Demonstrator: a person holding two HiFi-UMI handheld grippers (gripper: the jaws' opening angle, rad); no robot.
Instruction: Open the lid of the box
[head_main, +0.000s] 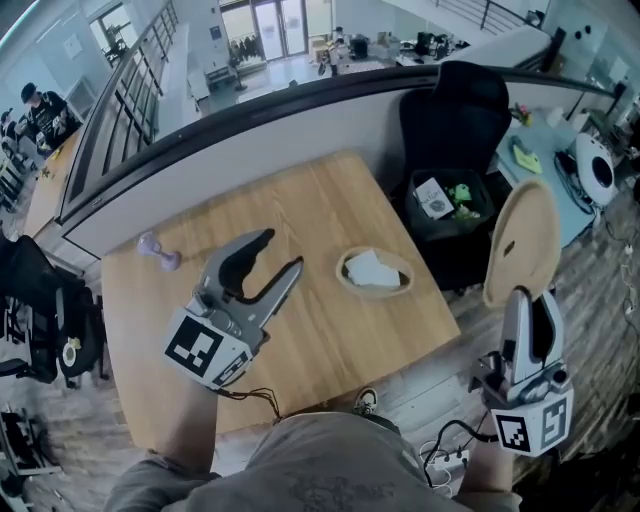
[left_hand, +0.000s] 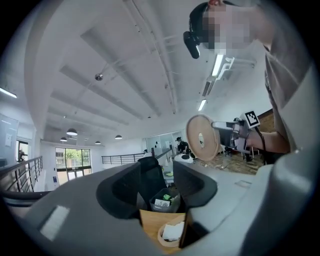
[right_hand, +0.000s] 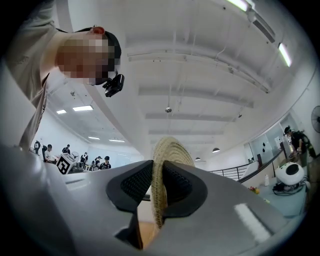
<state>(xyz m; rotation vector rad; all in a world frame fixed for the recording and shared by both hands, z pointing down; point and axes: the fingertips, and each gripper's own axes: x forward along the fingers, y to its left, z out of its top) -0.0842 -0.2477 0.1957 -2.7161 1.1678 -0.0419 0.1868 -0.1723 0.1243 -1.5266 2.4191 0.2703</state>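
Note:
A round woven box (head_main: 374, 271) stands uncovered on the wooden table (head_main: 300, 210), with something white inside it; it also shows low between the jaws in the left gripper view (left_hand: 170, 235). The round woven lid (head_main: 520, 240) is held upright, off the table's right edge. My right gripper (head_main: 530, 296) is shut on the lid's rim, and the pads squeeze the woven edge (right_hand: 165, 150) in the right gripper view (right_hand: 159, 182). My left gripper (head_main: 282, 252) hovers over the table to the left of the box, open with nothing between its jaws (left_hand: 161, 185). The lid (left_hand: 200, 137) also appears there.
A small purple object (head_main: 158, 252) lies at the table's far left. A black chair (head_main: 455, 110) and a black bin (head_main: 448, 205) with bits inside stand beyond the table's right side. A curved dark rail (head_main: 250, 120) runs behind the table.

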